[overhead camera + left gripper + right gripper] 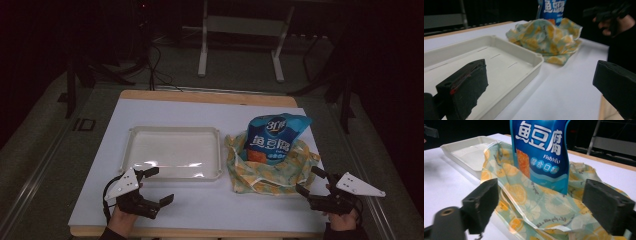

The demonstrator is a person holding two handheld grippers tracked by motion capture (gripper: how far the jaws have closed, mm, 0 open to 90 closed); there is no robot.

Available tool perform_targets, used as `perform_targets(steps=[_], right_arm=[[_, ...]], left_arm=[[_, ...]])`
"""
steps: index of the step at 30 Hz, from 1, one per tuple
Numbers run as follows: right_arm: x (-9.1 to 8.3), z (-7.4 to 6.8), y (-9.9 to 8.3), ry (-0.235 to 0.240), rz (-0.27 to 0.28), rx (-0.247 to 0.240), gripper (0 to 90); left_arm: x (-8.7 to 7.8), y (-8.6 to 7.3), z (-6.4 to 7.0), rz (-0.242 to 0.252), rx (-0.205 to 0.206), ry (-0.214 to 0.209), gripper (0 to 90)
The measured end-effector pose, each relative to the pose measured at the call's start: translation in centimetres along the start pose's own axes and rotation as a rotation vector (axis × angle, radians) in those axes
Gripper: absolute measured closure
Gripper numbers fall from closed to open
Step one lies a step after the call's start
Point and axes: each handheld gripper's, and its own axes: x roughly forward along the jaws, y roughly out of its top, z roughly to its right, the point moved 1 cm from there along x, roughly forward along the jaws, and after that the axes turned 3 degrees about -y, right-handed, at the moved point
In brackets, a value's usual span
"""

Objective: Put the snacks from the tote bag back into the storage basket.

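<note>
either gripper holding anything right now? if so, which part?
Nothing is held. The left gripper is open beside the tray; the right gripper is open, facing the bag that holds the pouch.

Probably a dim lab, white-topped table (150, 115), metal stand legs (202, 50), floor cables (155, 60)

High view overhead facing forward, gripper views low, close, sharing tray (534, 65) and pouch (541, 150)

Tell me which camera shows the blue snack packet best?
The right gripper view: the blue fish tofu packet stands close, lettering readable, in the lemon-print bag. The high view shows it small; the left gripper view catches its lower edge.
</note>
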Motion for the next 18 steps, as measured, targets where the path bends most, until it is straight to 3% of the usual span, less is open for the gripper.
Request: perform_targets(steps=[1, 4, 9, 11, 15, 18], right_arm=[[0.0, 0.0, 0.0, 0.042, -0.022, 0.026, 11.8], [0.0, -0.3, -0.1, 0.053, -0.035, 0.026, 10.9], [-0.1, -0.7, -0.2, 0.092, -0.046, 0.016, 11.0], [-0.1, -0.8, -0.3, 0.096, -0.068, -0.004, 11.0], [-0.3, -1.1, -0.3, 0.098, -0.068, -0.030, 11.0], [-0.4, -1.2, -0.3, 0.104, -0.074, -0.036, 11.0]], left_arm=[[-0.1, 0.0, -0.2, -0.001, -0.028, -0.005, 0.2], [-0.3, 0.0, -0.1, -0.017, -0.028, 0.001, 0.2], [-0.1, 0.0, 0.2, -0.068, -0.038, -0.030, 0.2], [0.3, 0.0, 0.3, -0.105, -0.033, -0.029, 0.2], [0.6, 0.4, 0.4, -0.101, -0.065, -0.052, 0.2], [0.9, 0.3, 0.4, -0.128, -0.075, -0.063, 0.1]])
